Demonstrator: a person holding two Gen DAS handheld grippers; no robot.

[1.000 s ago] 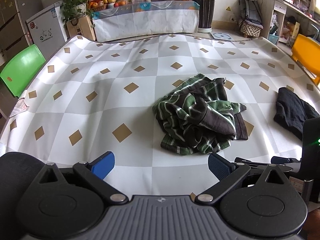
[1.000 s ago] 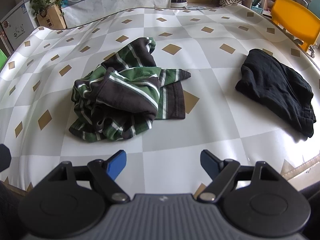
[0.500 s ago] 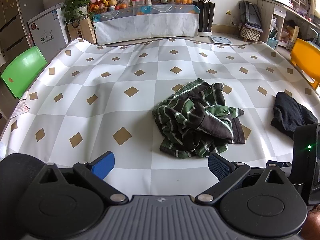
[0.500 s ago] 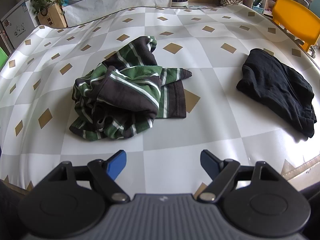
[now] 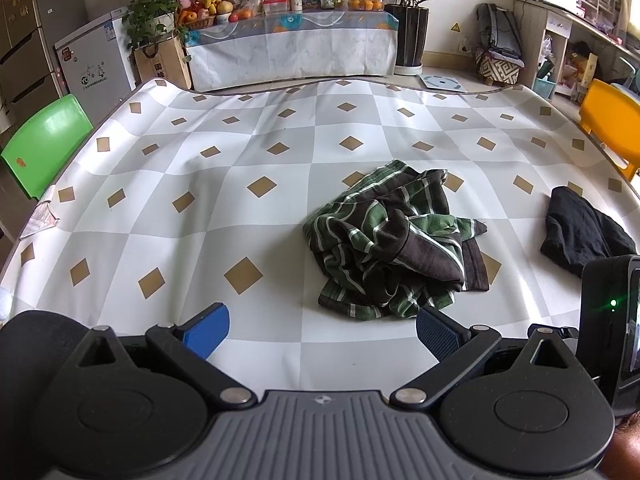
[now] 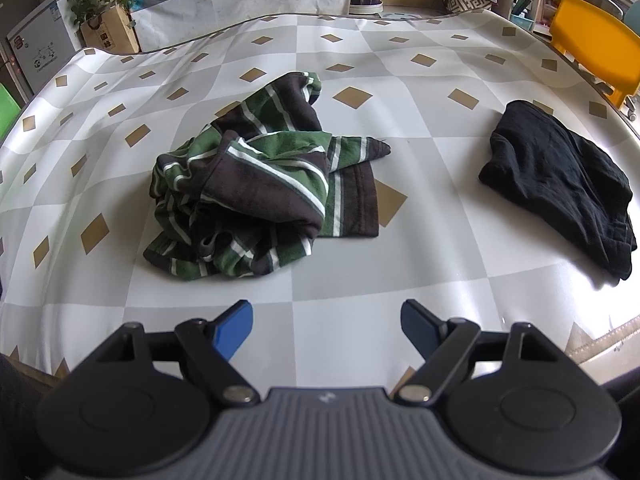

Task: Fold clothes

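While your left gripper (image 5: pixel 322 326) and right gripper (image 6: pixel 326 322) hang empty, jaws apart, the crumpled striped garment (image 6: pixel 256 204) may snag several layers if pinched blindly.

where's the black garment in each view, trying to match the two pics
Left wrist view: the black garment lies at the right edge, right of the striped garment.
Right wrist view: the black garment lies right of centre, apart from the striped garment.
Shared landmark: the yellow chair beyond the table's right edge.
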